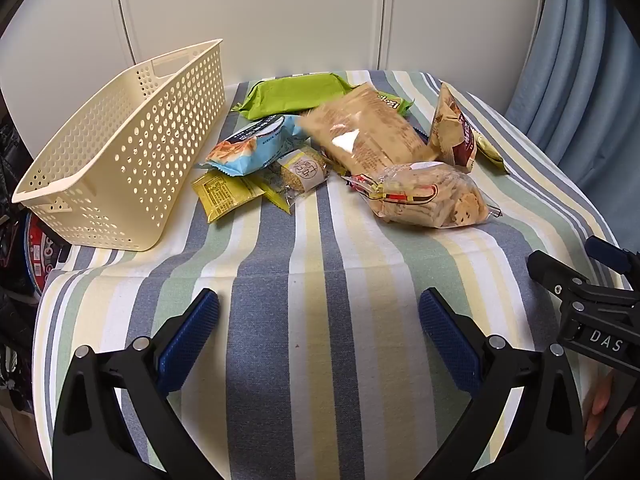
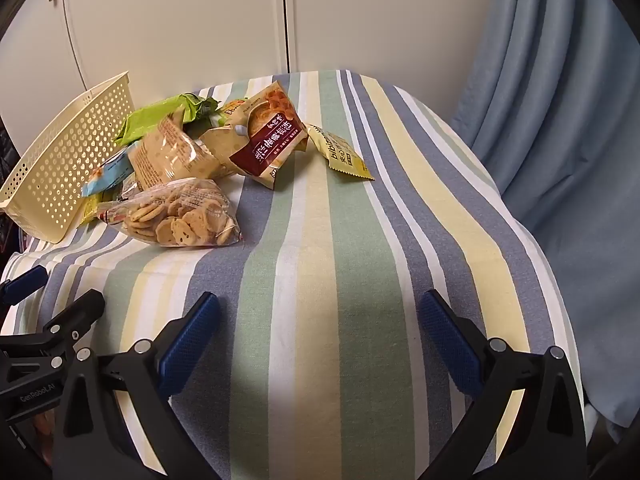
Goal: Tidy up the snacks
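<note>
Both jaws apart and empty, snacks (image 1: 360, 148) piled ahead; cookie bag (image 1: 428, 194) lies crosswise ahead-right of left gripper (image 1: 320, 330), basket (image 1: 120, 148) ahead-left.

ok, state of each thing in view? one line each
left gripper: open, holding nothing
right gripper: open, holding nothing
basket: upright, no snacks inside
clear cookie bag: sealed, lying on the cloth
green packet: sealed, lying flat
</note>
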Available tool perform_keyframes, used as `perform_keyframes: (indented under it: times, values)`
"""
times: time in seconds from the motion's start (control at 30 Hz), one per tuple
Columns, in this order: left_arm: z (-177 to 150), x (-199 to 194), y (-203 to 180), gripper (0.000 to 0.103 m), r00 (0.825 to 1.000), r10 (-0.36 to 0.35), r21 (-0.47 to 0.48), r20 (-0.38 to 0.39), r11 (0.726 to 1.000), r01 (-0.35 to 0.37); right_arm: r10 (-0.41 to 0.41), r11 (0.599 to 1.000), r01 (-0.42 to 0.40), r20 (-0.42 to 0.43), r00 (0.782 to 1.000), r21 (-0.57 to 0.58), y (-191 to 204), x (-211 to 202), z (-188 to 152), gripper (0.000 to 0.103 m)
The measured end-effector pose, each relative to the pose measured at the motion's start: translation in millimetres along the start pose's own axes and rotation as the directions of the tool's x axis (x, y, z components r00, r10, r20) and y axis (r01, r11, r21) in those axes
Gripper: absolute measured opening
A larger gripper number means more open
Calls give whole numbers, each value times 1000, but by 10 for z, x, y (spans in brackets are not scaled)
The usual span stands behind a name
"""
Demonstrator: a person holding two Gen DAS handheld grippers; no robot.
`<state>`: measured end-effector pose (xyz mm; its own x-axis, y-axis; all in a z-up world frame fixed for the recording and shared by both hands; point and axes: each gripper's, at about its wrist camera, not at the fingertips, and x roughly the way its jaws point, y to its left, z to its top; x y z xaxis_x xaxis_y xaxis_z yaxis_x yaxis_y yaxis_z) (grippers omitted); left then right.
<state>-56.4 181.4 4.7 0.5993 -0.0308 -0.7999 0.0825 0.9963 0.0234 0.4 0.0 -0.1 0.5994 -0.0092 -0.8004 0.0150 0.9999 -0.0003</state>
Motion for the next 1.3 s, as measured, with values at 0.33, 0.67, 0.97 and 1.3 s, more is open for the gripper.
perform_keyframes:
  times: [0.33, 0.67, 0.97, 1.3]
  values:
    - [7, 9, -7, 101, 1000, -4, -4, 0, 1000, 4, 4, 1000, -4, 2, 1000, 3, -18, 1, -2, 98]
    - [20, -17, 15, 101, 1000, 3, 1, -1, 1000, -3, 12, 1000, -12, 4, 1000, 8, -22, -10, 0, 98]
    - [5, 12, -24, 101, 1000, 12, -4, -5, 1000, -12, 24, 1000, -24, 2, 1000, 3, -18, -11, 10, 98]
    - [-4, -44, -39, 101, 998, 52, -2, 20, 999, -52, 42, 999, -42, 11, 999, 16, -40, -22, 1, 98]
